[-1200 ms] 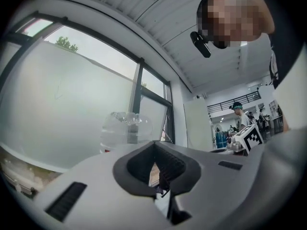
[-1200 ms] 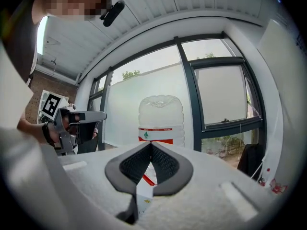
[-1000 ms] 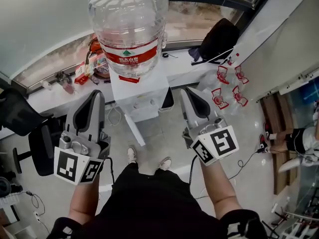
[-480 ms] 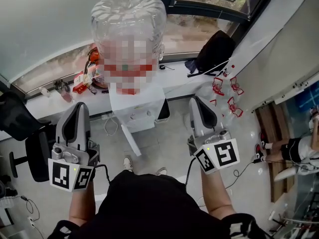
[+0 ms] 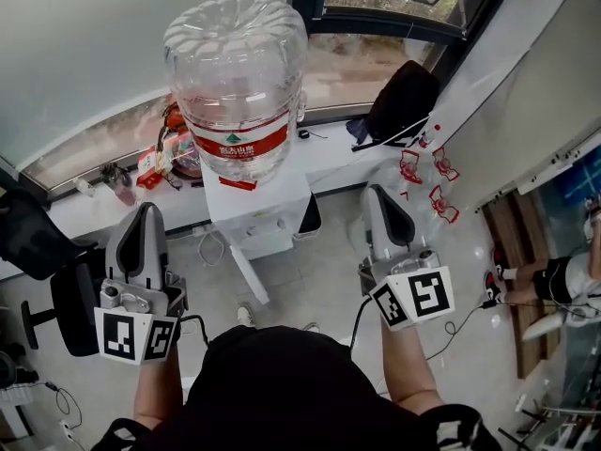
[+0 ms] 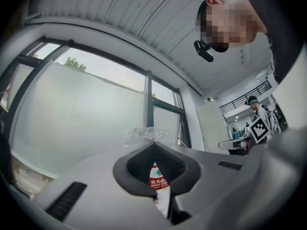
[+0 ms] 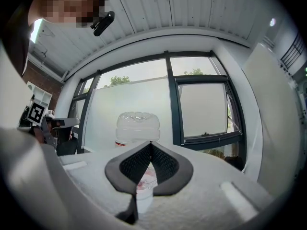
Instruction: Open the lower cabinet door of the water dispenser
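The white water dispenser stands in front of me by the window, with a large clear bottle with a red label upside down on top. A narrow white panel juts out from its foot towards me; it looks like the lower door standing open. My left gripper is to the dispenser's left and my right gripper to its right, both apart from it. Each is shut with nothing held. The left gripper shows the bottle's label beyond its jaws. The right gripper points at the bottle.
A black office chair stands at the far left. A black bag and clutter lie on the window ledge. Red-and-clear items and cables sit on the floor to the right. Another person is at the right edge.
Both grippers have drawn back from the dispenser towards me, the left one also shifting left. The dispenser sits a little farther off and my shoes have slipped almost out of sight.
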Demonstrator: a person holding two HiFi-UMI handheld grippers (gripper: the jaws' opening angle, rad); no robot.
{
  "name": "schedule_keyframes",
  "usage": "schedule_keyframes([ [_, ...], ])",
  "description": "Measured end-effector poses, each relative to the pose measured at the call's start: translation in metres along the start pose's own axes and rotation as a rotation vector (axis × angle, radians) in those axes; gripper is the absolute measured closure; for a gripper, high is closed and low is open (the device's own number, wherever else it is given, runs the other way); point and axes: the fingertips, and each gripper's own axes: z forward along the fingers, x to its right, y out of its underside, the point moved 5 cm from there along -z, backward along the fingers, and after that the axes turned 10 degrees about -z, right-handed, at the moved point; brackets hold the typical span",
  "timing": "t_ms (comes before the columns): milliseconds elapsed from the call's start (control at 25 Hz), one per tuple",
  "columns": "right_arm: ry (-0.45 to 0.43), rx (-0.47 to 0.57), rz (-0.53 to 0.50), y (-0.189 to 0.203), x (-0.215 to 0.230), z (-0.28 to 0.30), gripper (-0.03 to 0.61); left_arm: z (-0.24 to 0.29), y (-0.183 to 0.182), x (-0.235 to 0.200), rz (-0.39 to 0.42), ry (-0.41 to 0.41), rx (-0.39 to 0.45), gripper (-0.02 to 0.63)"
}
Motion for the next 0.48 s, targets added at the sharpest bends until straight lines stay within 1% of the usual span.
schedule_keyframes([
  [320, 0.025, -0.016, 0.003, 0.0095, 0.0014, 0.0009, 0.574, 0.0042, 0.0054, -0.0047, -0.004, 0.013, 0.001, 0.605],
  [480, 0.046, -0.001, -0.003, 0.0079, 0.0, 0.0014, 0.574, 0.0027, 0.0057, -0.0063, -0.006, 0.014, 0.001, 0.605],
])
